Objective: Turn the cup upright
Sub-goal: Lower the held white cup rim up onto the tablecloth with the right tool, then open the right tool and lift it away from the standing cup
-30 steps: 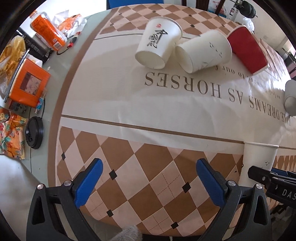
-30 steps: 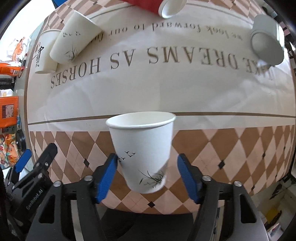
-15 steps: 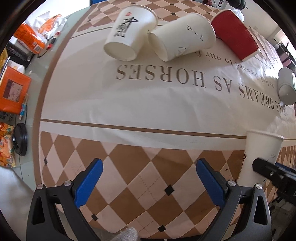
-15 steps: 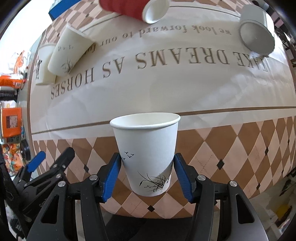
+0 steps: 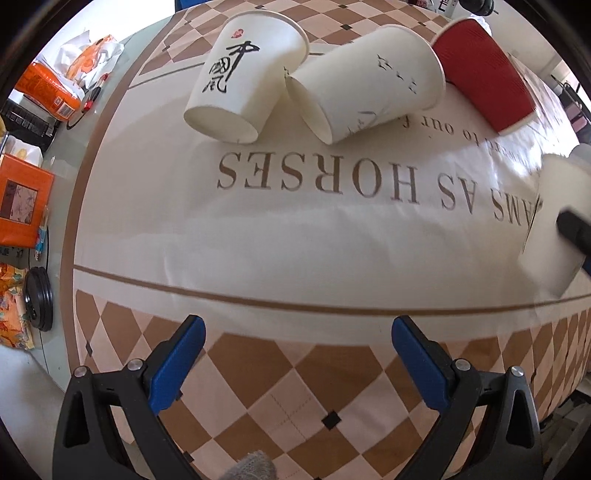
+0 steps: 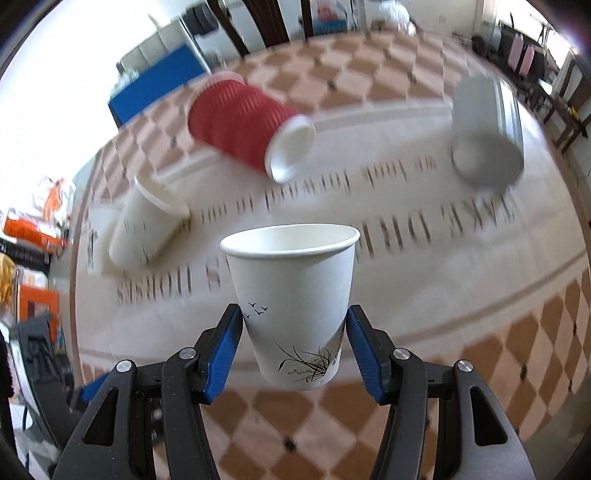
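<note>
My right gripper is shut on a white paper cup with bird and grass prints, held upright above the tablecloth; it shows blurred at the right edge of the left wrist view. My left gripper is open and empty over the checkered border. On their sides lie a white cup with black calligraphy, a plain white cup, a red ribbed cup, and a grey cup.
The tablecloth carries printed lettering. Orange boxes, snack packets and a black lid sit along the table's left edge. Chairs stand beyond the far side.
My right gripper has closed on the upright cup and lifted it forward over the table. My left gripper has moved closer to the lying cups, still open.
</note>
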Available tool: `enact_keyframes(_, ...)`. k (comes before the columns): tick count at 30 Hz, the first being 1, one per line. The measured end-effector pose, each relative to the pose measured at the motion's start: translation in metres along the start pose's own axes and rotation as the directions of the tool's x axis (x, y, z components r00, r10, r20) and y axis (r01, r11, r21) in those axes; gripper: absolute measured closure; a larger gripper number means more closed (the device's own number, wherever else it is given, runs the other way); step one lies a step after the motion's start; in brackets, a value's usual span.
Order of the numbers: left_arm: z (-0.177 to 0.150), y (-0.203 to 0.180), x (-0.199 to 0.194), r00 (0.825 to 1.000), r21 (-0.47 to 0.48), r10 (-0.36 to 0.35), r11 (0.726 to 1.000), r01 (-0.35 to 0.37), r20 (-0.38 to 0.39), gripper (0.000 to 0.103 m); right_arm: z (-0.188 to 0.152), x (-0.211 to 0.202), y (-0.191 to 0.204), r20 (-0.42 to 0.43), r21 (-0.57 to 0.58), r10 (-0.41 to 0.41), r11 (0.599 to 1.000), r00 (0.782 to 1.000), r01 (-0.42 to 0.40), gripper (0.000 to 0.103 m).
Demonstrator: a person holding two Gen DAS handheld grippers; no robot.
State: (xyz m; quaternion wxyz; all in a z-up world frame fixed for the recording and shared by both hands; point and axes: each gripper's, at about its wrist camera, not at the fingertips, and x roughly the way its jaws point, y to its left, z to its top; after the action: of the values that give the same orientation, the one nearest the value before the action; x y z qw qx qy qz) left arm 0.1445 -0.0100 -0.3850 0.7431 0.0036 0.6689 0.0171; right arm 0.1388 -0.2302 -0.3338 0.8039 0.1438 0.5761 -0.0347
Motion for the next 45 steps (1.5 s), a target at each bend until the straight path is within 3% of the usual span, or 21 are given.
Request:
enact_keyframes(6,0.026,0.005,0.006,1.0,0.003,0.01,1.0,-0.01,0.005,0.0,0.009,0.007,0.011,0.186,-0.056,-0.008,0.998,0.983,0.018,0.043)
enact_keyframes(12,0.02,0.01,0.009,0.999,0.023,0.028,0.999,-0.028,0.017,0.0,-0.015,0.014,0.014,0.278,-0.109,-0.005,0.993,0.961,0.037,0.043)
enact_keyframes(21,-0.01,0.004,0.011,0.999,0.043,0.036,0.998,-0.037,0.023,0.0,-0.048,0.011,0.012,0.241,-0.135,-0.024,0.989,0.97,0.058,0.041)
enact_keyframes(26,-0.019,0.001,-0.001,0.998,0.058,0.036,0.998,-0.039,0.051,0.0,-0.062,-0.001,0.012,0.231,-0.143,-0.041,0.987,0.972,0.076,0.026)
enact_keyframes(32,-0.034,-0.006,-0.04,0.993,0.099,0.02,0.995,-0.032,0.119,0.0,-0.07,-0.038,0.007,0.238,-0.11,-0.081,0.988,0.968,0.11,0.018)
enact_keyframes(39,-0.049,-0.013,-0.12,0.975,0.14,-0.04,0.99,0.009,0.219,0.0,-0.071,-0.106,-0.005,0.217,-0.049,-0.204,0.974,0.954,0.22,0.002)
enact_keyframes(45,-0.051,-0.021,-0.195,0.954,0.14,-0.068,0.99,0.028,0.292,0.0,-0.068,-0.176,-0.014,0.202,-0.028,-0.242,0.967,0.949,0.253,0.0)
